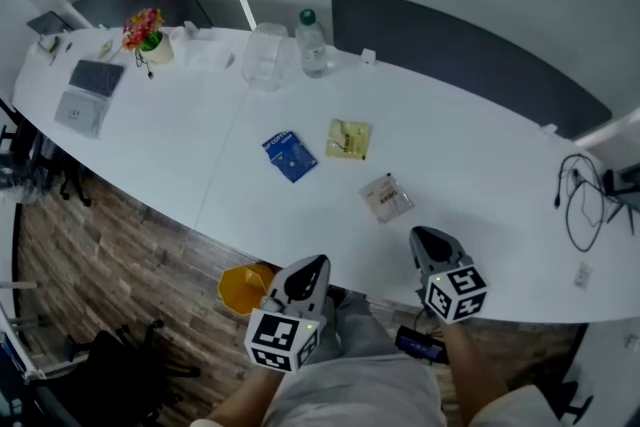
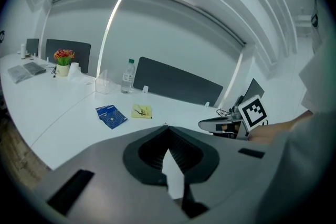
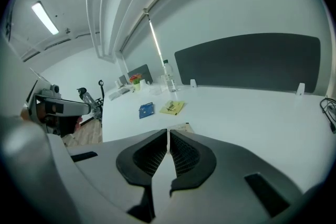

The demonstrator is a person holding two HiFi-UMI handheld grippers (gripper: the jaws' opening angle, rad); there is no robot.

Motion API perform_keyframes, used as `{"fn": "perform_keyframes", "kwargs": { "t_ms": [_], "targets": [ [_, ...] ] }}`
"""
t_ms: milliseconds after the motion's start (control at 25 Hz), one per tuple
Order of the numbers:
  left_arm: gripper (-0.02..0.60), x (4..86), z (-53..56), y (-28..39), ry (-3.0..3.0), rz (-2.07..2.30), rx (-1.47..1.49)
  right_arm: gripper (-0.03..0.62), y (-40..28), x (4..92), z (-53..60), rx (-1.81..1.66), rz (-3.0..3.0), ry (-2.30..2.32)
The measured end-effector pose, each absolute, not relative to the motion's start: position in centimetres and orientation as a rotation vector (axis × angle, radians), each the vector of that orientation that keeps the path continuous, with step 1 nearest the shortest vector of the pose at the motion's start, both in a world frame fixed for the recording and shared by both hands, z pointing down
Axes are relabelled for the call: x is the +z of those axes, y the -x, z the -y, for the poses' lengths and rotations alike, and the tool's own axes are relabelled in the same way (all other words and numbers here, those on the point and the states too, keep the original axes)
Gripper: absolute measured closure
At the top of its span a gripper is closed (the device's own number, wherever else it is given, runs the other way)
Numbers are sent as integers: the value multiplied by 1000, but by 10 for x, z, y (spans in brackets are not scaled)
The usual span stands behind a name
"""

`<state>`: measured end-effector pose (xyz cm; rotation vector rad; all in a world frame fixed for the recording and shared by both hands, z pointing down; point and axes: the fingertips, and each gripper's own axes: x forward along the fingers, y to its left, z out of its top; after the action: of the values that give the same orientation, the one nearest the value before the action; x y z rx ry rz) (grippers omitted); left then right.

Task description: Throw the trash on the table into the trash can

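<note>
White long curved table (image 1: pixel 180 145). At its middle: blue square plastic wrapper (image 1: pixel 290 156) (white print), pale yellow flat paper packet (image 1: pixel 348 139), clear tan-filled plastic packet (image 1: pixel 385 197). Under its near edge: orange-yellow round plastic bin (image 1: pixel 245 288) over brown wood-grain floor (image 1: pixel 120 235).

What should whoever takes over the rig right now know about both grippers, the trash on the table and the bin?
Left gripper: shut, empty, just off the table's near edge.
Right gripper: shut, empty, at the near edge, closest to the clear wrapper.
Trash: the clear wrapper, a blue packet and a yellow packet lie flat and apart on the white table.
Yellow trash can: on the floor beside the left gripper.
Done: nothing picked up; the can's contents cannot be made out.
Left: open a gripper, take each piece and drop it in the can, probably the clear wrapper first.
</note>
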<state>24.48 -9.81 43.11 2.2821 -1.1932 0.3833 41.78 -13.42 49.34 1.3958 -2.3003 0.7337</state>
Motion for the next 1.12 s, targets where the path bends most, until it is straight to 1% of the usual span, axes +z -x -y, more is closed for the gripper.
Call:
{"fn": "perform_keyframes", "kwargs": {
  "t_ms": [280, 320, 360, 400, 480, 680, 880, 1120],
  "targets": [
    [581, 447, 116, -252, -2266, 1185, 387, 555, -429, 525, 154, 782, 2251, -1408],
    [581, 449, 118, -253, -2265, 1183, 389, 543, -431, 530, 156, 795, 2238, -1413],
    [581, 451, 120, -254, -2262, 1180, 393, 498, -434, 535, 158, 808, 2224, -1418],
    [581, 454, 121, -255, -2259, 1177, 397, 485, -437, 541, 160, 820, 2209, -1422],
    [581, 459, 121, -257, -2249, 1171, 406, 480, -440, 552, 163, 840, 2184, -1422],
    [581, 472, 122, -260, -2221, 1161, 417, 445, -444, 570, 173, 912, 2152, -1408],
    [581, 480, 122, -267, -2210, 1143, 430, 424, -440, 584, 182, 978, 2133, -1364],
    [581, 485, 124, -266, -2193, 1147, 436, 424, -437, 595, 188, 1026, 2106, -1336]
  ]
}}
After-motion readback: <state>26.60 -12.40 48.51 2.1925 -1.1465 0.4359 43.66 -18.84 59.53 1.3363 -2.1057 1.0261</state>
